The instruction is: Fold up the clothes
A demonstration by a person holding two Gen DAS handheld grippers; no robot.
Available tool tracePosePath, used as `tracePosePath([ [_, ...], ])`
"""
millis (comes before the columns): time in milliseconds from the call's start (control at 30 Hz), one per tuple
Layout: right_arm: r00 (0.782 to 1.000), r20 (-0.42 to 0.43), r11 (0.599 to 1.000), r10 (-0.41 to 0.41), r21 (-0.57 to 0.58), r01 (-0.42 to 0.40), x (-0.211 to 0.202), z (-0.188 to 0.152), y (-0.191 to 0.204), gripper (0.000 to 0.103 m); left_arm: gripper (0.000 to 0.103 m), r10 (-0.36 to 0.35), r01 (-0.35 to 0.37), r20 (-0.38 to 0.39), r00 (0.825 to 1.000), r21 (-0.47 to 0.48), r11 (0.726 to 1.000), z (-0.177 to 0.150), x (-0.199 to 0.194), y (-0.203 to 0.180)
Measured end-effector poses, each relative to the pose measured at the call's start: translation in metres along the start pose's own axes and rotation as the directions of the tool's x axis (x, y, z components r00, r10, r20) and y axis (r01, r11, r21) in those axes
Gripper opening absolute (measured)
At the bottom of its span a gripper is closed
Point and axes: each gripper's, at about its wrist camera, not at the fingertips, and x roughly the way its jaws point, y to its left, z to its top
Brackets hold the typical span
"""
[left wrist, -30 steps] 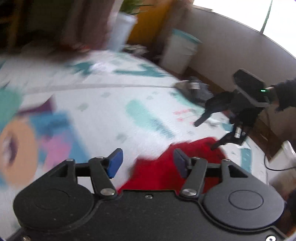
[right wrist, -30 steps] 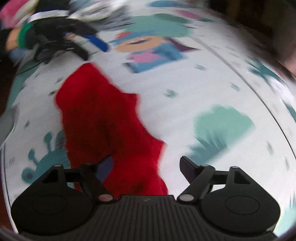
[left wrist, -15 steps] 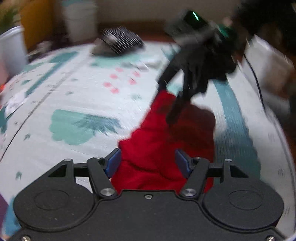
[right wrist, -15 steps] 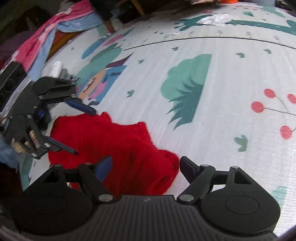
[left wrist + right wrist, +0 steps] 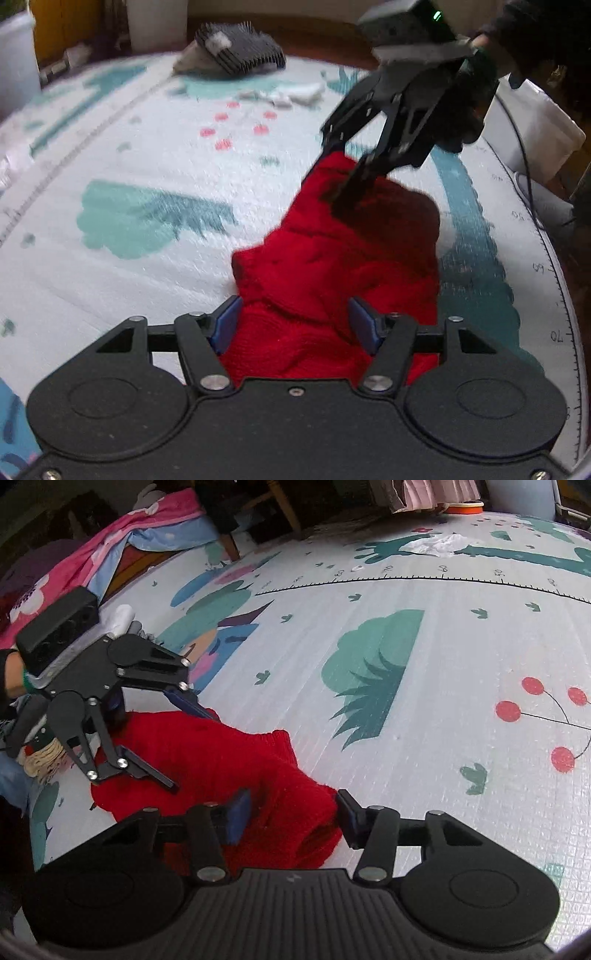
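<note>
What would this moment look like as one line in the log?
step: fold start | red sweater: bunched on play mat | left claw: open over one end | right claw: open over other end

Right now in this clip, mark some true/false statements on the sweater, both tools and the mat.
1. The red sweater lies crumpled on the play mat. True.
2. The left tool is clamped shut. False: its jaws stand open over the sweater.
3. The right tool is open over the sweater's other end. True.
4. The sweater is neatly folded. False: it is bunched.
5. Red cherries are printed on the mat. True.
</note>
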Motion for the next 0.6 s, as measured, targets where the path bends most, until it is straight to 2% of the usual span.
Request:
tracePosePath([
  [67, 1.0, 0.01, 1.0, 0.004, -0.009, -0.004, 0.0, 0.0, 0.001, 0.052, 0.063, -0.007, 0.008, -0.032, 0.999, 0.021, 1.0, -0.001, 0.004, -0.001],
  [100, 1.0, 0.012, 1.0, 0.006, -0.02, -0.006, -0.001, 0.0, 0.002, 0.051, 0.062, -0.018, 0.018, -0.052, 0.998, 0.003, 1.0, -0.002, 0.01, 0.001],
  [133, 1.0, 0.01, 1.0, 0.008, -0.027, -0.008, -0.001, 0.001, 0.003, 0.045, 0.062, -0.036, 0.034, -0.067, 0.997, -0.03, 0.999, -0.004, 0.016, 0.006],
  [200, 1.0, 0.017, 0.999, 0.026, -0.031, -0.025, -0.005, 0.001, 0.003, 0.032, 0.049, -0.086, 0.08, -0.066, 0.994, -0.101, 0.992, -0.002, 0.017, 0.016],
  [233, 0.999, 0.021, 0.999, 0.042, -0.031, -0.041, -0.008, 0.001, 0.003, 0.029, 0.032, -0.119, 0.11, -0.062, 0.991, -0.134, 0.985, -0.002, 0.015, 0.021],
  [267, 0.998, 0.025, 0.998, 0.054, -0.04, -0.053, -0.012, 0.001, 0.005, 0.028, 0.027, -0.153, 0.142, -0.061, 0.986, -0.152, 0.978, -0.001, 0.012, 0.024],
  [400, 0.99, 0.028, 0.989, 0.135, -0.058, -0.133, -0.03, 0.0, 0.011, 0.025, 0.02, -0.27, 0.255, -0.066, 0.96, -0.178, 0.95, 0.002, 0.002, 0.024],
  [467, 0.982, 0.019, 0.982, 0.187, -0.042, -0.186, -0.036, 0.0, 0.011, 0.024, 0.02, -0.365, 0.349, -0.026, 0.931, -0.236, 0.907, 0.004, -0.002, 0.028],
  [567, 0.97, 0.007, 0.97, 0.244, -0.002, -0.244, -0.043, 0.001, 0.008, 0.024, 0.02, -0.494, 0.479, 0.051, 0.868, -0.348, 0.806, 0.002, -0.002, 0.043],
  [600, 0.971, 0.003, 0.97, 0.239, 0.029, -0.239, -0.04, 0.003, 0.002, 0.024, 0.02, -0.512, 0.493, 0.063, 0.857, -0.393, 0.776, -0.001, 0.002, 0.051],
])
